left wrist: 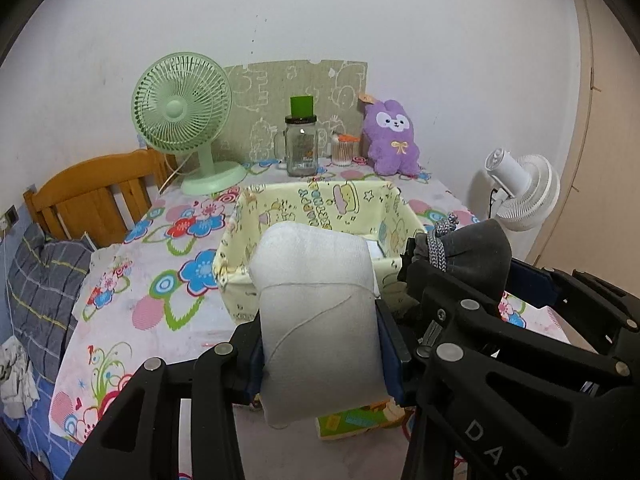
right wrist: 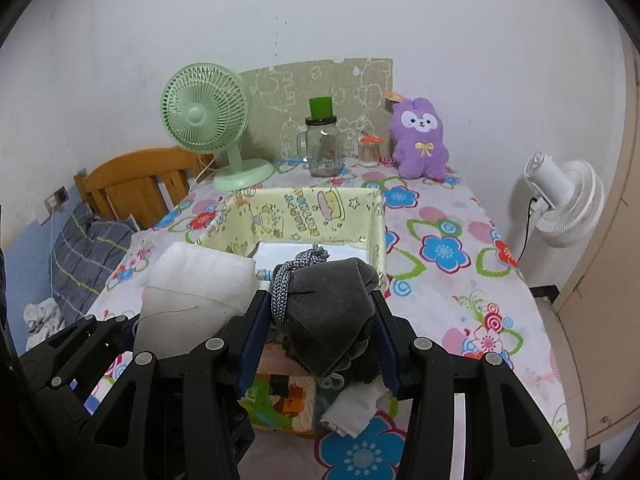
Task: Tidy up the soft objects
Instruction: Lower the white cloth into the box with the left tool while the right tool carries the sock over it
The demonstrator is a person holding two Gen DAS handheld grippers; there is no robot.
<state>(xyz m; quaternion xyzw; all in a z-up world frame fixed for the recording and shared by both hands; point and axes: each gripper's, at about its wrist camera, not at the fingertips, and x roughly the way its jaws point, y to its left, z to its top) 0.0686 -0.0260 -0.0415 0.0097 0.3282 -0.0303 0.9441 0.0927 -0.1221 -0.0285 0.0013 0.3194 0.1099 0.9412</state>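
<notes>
My left gripper (left wrist: 318, 344) is shut on a folded white towel (left wrist: 316, 312), held above the table just in front of the yellow fabric storage box (left wrist: 320, 208). My right gripper (right wrist: 318, 332) is shut on a dark grey drawstring pouch (right wrist: 328, 316) with a grey braided cord, held beside the towel, which also shows in the right wrist view (right wrist: 192, 300). The pouch shows at the right of the left wrist view (left wrist: 472, 248). The box (right wrist: 304, 216) stands open on the flowered tablecloth. Under the right gripper lie a colourful cartoon box (right wrist: 280, 404) and a white cloth (right wrist: 356, 408).
At the table's back stand a green fan (left wrist: 184, 120), a glass jar with green lid (left wrist: 301, 144), a small cotton-swab jar (left wrist: 343, 150) and a purple plush rabbit (left wrist: 392, 136). A white fan (left wrist: 520, 188) stands right of the table. A wooden bed headboard (left wrist: 96, 196) lies left.
</notes>
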